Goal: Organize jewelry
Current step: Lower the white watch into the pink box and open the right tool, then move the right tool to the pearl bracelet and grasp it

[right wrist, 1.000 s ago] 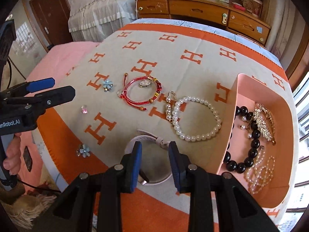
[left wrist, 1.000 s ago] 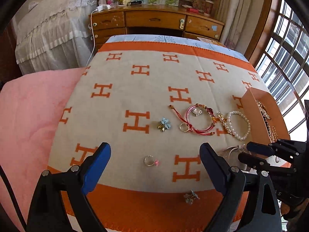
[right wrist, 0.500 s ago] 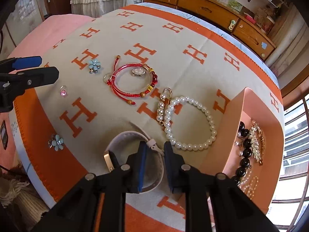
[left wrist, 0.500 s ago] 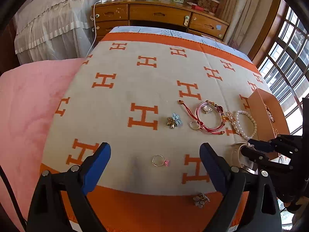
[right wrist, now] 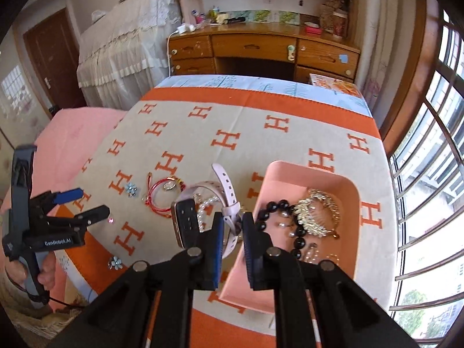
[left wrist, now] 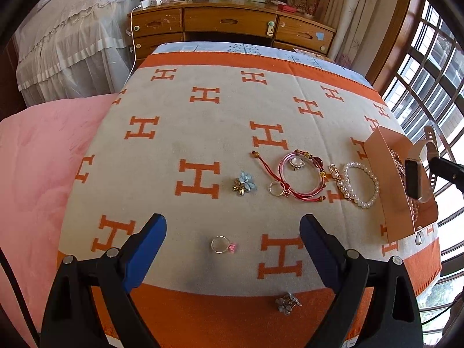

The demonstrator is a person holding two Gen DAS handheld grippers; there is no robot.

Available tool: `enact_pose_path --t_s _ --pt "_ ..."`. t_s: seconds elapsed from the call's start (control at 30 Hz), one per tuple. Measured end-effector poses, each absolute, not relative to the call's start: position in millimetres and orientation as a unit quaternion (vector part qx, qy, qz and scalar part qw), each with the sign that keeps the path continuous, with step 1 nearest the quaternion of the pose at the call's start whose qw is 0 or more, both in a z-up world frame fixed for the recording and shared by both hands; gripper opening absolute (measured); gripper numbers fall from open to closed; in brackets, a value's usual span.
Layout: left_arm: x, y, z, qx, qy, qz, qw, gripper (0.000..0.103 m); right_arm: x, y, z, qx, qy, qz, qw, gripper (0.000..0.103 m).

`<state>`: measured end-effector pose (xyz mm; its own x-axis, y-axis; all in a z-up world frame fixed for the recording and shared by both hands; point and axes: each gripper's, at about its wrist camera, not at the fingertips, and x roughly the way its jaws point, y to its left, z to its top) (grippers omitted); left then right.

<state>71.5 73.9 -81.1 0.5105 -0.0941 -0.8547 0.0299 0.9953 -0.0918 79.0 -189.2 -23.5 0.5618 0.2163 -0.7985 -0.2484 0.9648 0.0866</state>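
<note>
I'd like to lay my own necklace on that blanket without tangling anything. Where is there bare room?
The far half of the blanket, toward the wooden desk, is bare, and so is the stretch left of the blue flower charm. It is crowded from the red cord bracelet past the pearl bracelet to the pink tray.

Left hand-held gripper (left wrist: 233,246) wide open, nothing btwn pads; pink-stone ring (left wrist: 221,244) on blanket (left wrist: 203,133) right btwn them. Ahead: flower charm (left wrist: 245,183), red bracelet (left wrist: 300,177), pearl bracelet (left wrist: 359,185). Far right: pink box (left wrist: 388,179), watch (left wrist: 416,174) lifted over it.
</note>
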Motion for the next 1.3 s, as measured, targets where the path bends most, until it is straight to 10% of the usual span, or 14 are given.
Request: enact_pose_path --t_s 1.3 --pt "98 42 -84 0.013 0.5 -0.041 0.865 0.092 109 -152 -74 -0.025 0.522 0.187 0.832 0.017"
